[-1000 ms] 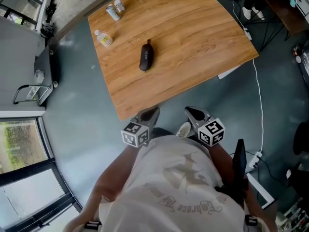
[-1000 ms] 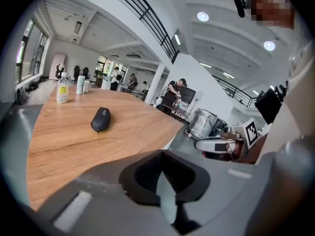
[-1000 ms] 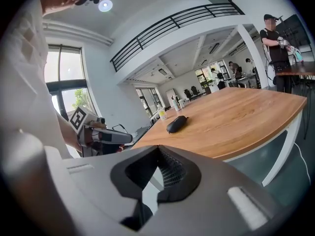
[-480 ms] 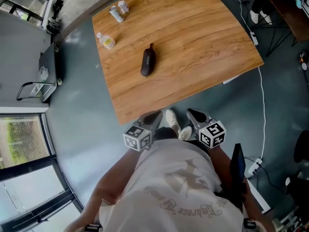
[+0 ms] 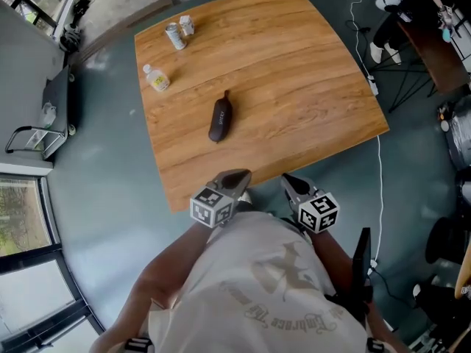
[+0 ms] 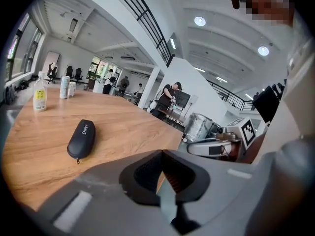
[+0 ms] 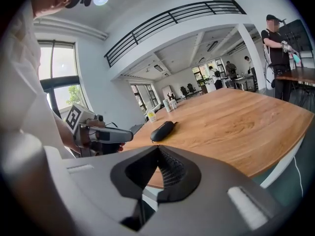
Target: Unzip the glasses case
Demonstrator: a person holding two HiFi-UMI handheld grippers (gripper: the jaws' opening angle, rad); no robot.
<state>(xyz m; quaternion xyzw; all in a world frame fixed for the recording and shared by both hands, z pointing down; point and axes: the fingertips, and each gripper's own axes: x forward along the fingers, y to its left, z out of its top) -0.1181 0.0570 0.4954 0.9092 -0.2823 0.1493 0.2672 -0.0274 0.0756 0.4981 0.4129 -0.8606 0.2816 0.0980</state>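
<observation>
The black zipped glasses case (image 5: 219,118) lies closed on the wooden table (image 5: 294,87), left of its middle, with its zipper pull at the near end. Both grippers are held side by side at the table's near edge, well short of the case. My left gripper (image 5: 239,173) is shut with nothing in it, and from its own view the case (image 6: 81,138) lies ahead to the left. My right gripper (image 5: 287,179) is also shut and empty, and its view has the case (image 7: 162,130) straight ahead, further up the table.
A small clear bottle (image 5: 157,78) and two cans (image 5: 174,35) stand near the table's far left corner. Cables and chair legs lie on the floor to the right. People stand at other desks in the background.
Both grippers and the person have come forward to the table, so the jaw tips now reach its near edge. The case has not moved on the table.
</observation>
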